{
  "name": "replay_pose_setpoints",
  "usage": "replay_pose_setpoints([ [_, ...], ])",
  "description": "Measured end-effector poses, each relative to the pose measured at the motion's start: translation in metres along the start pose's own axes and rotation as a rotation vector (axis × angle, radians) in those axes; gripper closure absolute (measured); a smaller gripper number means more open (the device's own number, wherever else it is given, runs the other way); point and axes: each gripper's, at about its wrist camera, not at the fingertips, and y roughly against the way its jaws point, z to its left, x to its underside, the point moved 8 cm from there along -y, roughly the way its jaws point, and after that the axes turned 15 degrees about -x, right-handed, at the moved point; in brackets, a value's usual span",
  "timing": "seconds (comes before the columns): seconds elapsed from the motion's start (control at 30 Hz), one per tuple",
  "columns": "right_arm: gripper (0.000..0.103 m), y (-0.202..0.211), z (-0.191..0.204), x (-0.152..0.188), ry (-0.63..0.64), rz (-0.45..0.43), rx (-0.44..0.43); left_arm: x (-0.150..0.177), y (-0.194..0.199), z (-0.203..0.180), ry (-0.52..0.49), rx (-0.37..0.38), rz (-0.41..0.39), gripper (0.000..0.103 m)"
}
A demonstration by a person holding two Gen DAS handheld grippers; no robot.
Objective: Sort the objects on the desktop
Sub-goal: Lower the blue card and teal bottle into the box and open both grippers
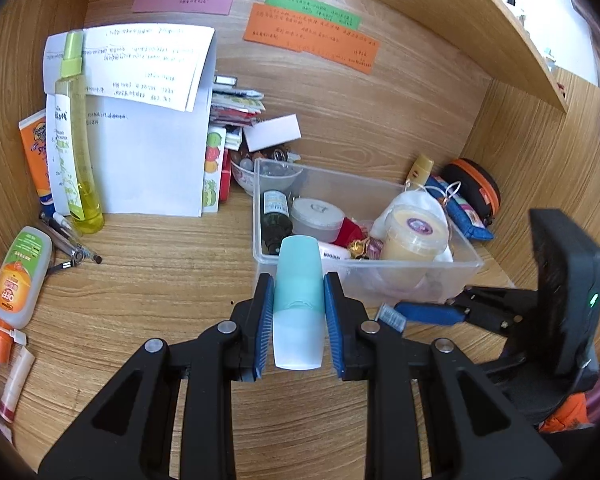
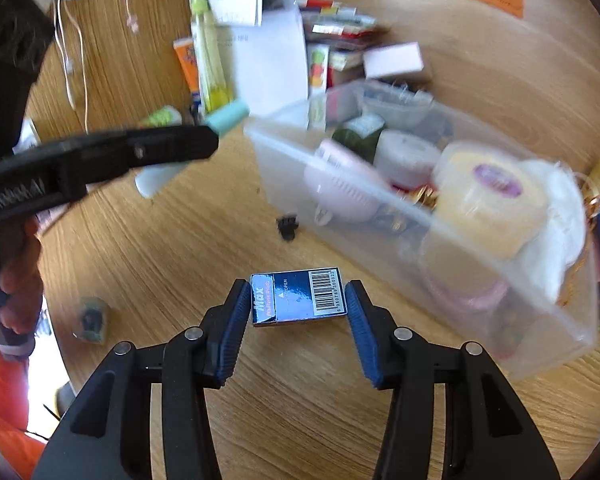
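My left gripper (image 1: 299, 300) is shut on a pale teal and white bottle (image 1: 299, 284), held above the desk just before the near wall of the clear plastic bin (image 1: 364, 272). The bin holds jars, a dark bottle and other small items. My right gripper (image 2: 296, 300) stands around a small dark blue Max staple box (image 2: 298, 296) on the desk; the left pad touches it, the right pad stands a little apart. The left gripper and its bottle (image 2: 230, 114) also show in the right wrist view. The right gripper (image 1: 416, 314) shows in the left wrist view, low by the bin.
A tall yellow spray bottle (image 1: 76, 140), sunscreen tube (image 1: 36, 152), papers and card stacks stand at the back. An orange-labelled bottle (image 1: 18, 276) and pens lie left. A black clip (image 2: 287, 227) and a small wrapped item (image 2: 91, 319) lie on the desk.
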Motion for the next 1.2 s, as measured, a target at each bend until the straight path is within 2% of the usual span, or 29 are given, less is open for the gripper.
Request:
replay_pose_setpoints([
  [0.23, 0.058, 0.035, -0.007, -0.034, 0.012, -0.116, 0.026, -0.016, 0.005, 0.002, 0.0, -0.003, -0.03, 0.079],
  [0.5, 0.058, 0.049, -0.027, -0.064, -0.018, -0.182, 0.03, -0.037, 0.001, -0.004, -0.021, 0.002, -0.05, 0.079],
  [0.77, 0.058, 0.044, -0.037, -0.084, -0.013, -0.19, 0.037, -0.051, -0.022, -0.016, -0.047, 0.02, -0.032, 0.079],
  [0.93, 0.058, 0.032, -0.051, -0.097, -0.058, -0.194, 0.04, -0.05, -0.042, -0.024, -0.061, 0.005, -0.012, 0.079],
  [1.2, 0.057, 0.016, -0.069, -0.092, -0.077, -0.172, 0.043, -0.042, -0.062, -0.029, -0.086, 0.001, 0.028, 0.079],
])
